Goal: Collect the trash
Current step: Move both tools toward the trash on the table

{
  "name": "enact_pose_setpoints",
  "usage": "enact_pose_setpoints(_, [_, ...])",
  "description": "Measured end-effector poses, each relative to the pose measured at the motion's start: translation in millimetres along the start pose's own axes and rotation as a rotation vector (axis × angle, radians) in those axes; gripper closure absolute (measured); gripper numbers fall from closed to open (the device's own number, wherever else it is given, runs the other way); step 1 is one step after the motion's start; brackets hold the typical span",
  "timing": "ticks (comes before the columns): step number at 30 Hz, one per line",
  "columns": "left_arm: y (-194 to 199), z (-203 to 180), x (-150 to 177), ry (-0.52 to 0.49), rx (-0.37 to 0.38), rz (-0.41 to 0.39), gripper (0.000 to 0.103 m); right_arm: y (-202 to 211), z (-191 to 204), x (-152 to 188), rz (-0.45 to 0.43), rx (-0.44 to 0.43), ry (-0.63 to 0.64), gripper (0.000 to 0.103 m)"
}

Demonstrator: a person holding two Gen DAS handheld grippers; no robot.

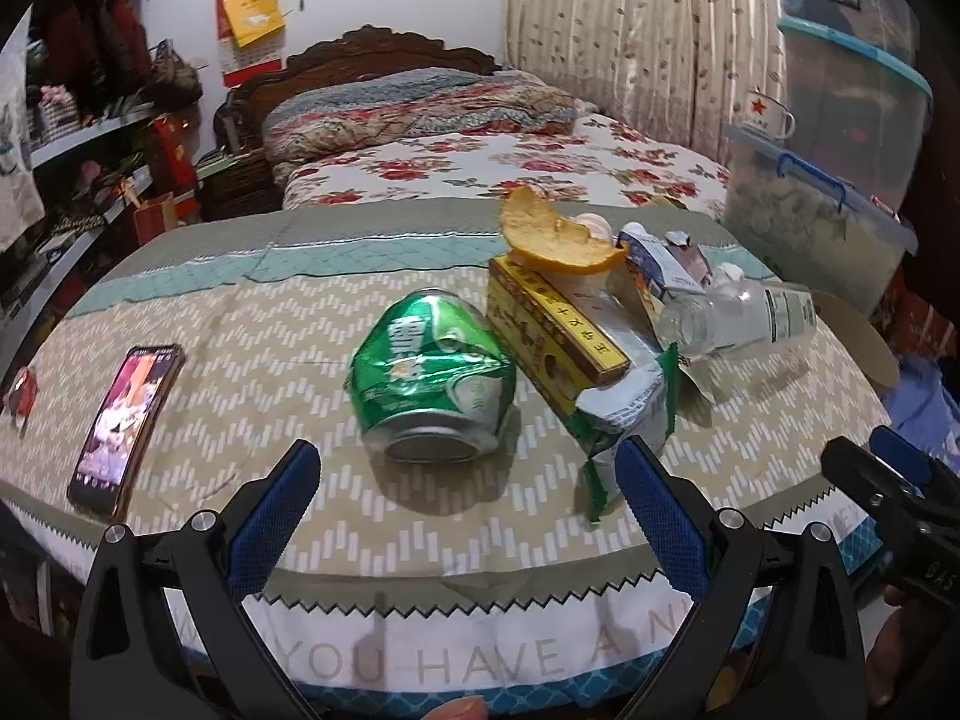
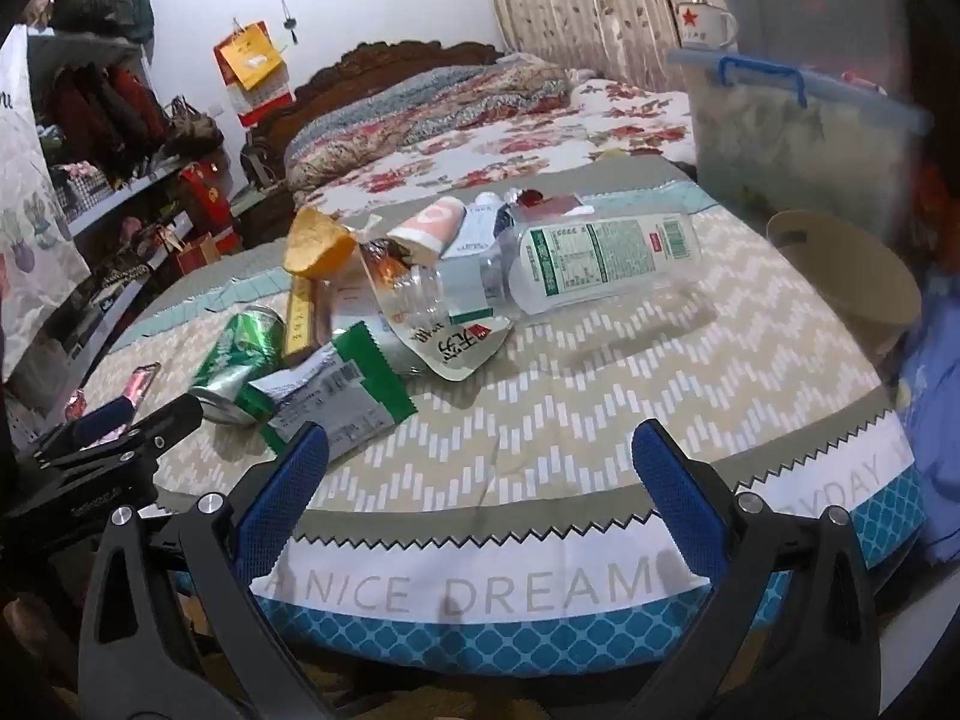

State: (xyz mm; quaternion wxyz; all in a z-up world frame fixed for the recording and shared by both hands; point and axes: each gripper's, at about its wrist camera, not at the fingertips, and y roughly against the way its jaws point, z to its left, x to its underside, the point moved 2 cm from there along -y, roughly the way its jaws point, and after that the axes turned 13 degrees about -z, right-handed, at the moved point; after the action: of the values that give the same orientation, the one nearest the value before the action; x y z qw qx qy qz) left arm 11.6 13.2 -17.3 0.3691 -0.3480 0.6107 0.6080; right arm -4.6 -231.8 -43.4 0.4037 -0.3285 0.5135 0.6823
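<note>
A crushed green can [image 1: 432, 375] lies on the cloth-covered table [image 1: 270, 324], just ahead of my open left gripper [image 1: 468, 492]. Right of it are a yellow box [image 1: 552, 330], an orange peel [image 1: 558, 237] on top, a green-white wrapper [image 1: 624, 414] and a clear plastic bottle [image 1: 738, 315]. In the right wrist view the can [image 2: 240, 354], wrapper [image 2: 336, 396], peel [image 2: 318, 249], a white pouch [image 2: 456, 342] and the bottle [image 2: 600, 261] lie ahead and to the left. My right gripper [image 2: 480, 474] is open and empty above the table's near edge.
A phone [image 1: 126, 426] lies at the table's left. A beige bin [image 2: 846, 276] stands off the table's right edge. Plastic storage boxes [image 2: 792, 138] with a mug [image 2: 705, 24] are stacked at right. A bed [image 1: 480, 156] lies behind, shelves [image 1: 78, 180] at left.
</note>
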Motion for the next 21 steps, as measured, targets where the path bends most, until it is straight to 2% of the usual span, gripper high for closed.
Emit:
enact_pose_setpoints(4, [10,9,7,0.041,0.018,0.001,0.009,25,6,-4,-0.086,-0.054,0.014,0.003])
enact_pose_setpoints(5, [14,11,10,0.053,0.044,-0.005,0.009,32,7,-5,-0.118,-0.064,0.018,0.003])
enact_pose_setpoints(7, [21,13,12,0.097,0.147,-0.026,0.009,43,11,-5,-0.158,-0.079,0.026,0.003])
enact_pose_setpoints(8, [24,15,12,0.136,0.235,-0.038,0.009,44,12,-3,-0.156,-0.086,0.031,0.003])
enact_pose_setpoints(9, [26,17,13,0.162,0.290,-0.040,0.009,44,14,0,-0.144,-0.094,0.039,0.003])
enact_pose_setpoints(10, [27,18,14,0.179,0.309,-0.035,0.009,40,16,2,-0.115,-0.109,0.050,0.003])
enact_pose_setpoints(12, [25,19,13,0.176,0.285,-0.023,0.009,27,17,7,-0.045,-0.141,0.041,0.003])
enact_pose_setpoints(14, [24,19,10,0.166,0.280,-0.026,0.009,20,14,10,-0.013,-0.127,0.026,0.003])
enact_pose_setpoints(21, [15,28,-17,0.138,0.171,-0.128,0.009,10,-1,11,0.020,-0.075,-0.018,0.003])
